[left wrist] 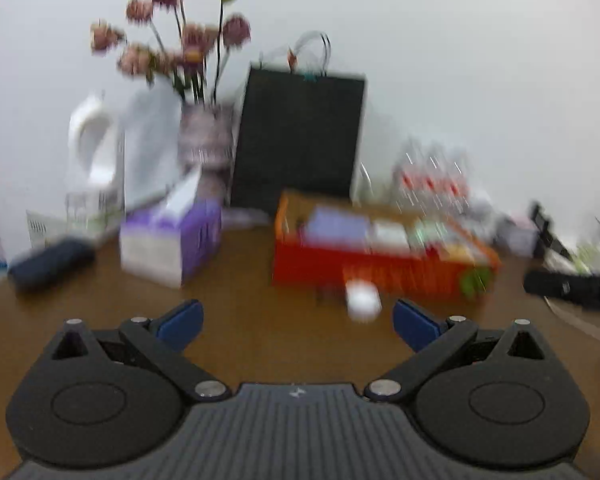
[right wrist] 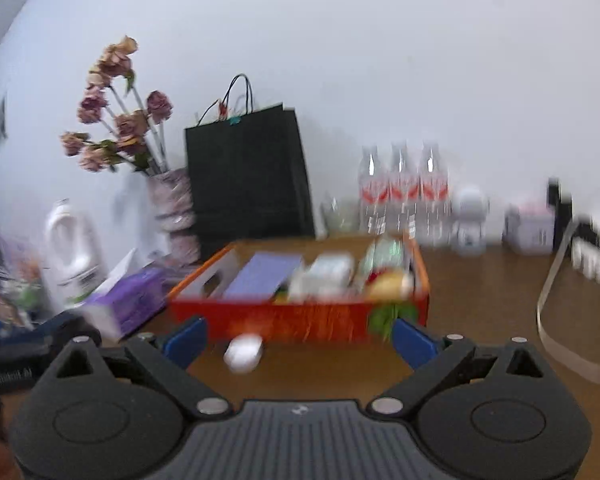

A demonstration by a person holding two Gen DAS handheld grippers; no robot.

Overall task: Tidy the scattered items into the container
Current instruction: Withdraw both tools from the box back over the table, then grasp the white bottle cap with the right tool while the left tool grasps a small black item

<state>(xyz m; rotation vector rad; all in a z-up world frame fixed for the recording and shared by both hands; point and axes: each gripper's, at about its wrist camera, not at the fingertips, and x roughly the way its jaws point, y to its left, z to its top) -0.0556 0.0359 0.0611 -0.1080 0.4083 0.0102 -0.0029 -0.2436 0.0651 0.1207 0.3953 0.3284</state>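
Your orange container (right wrist: 300,322) sits mid-counter (right wrist: 480,280), packed with a purple flat pack (right wrist: 266,272), white boxes and blurred bits you can't name. One small white item (right wrist: 244,354) lies loose on the counter just before its front wall. Both your left claw (left wrist: 298,322) and right claw (right wrist: 300,338) are spread wide, empty. Only the right view shows the bottles (right wrist: 402,188); the left shows the tissue box (left wrist: 172,240) clearly. Bare counter lies between claws and container.
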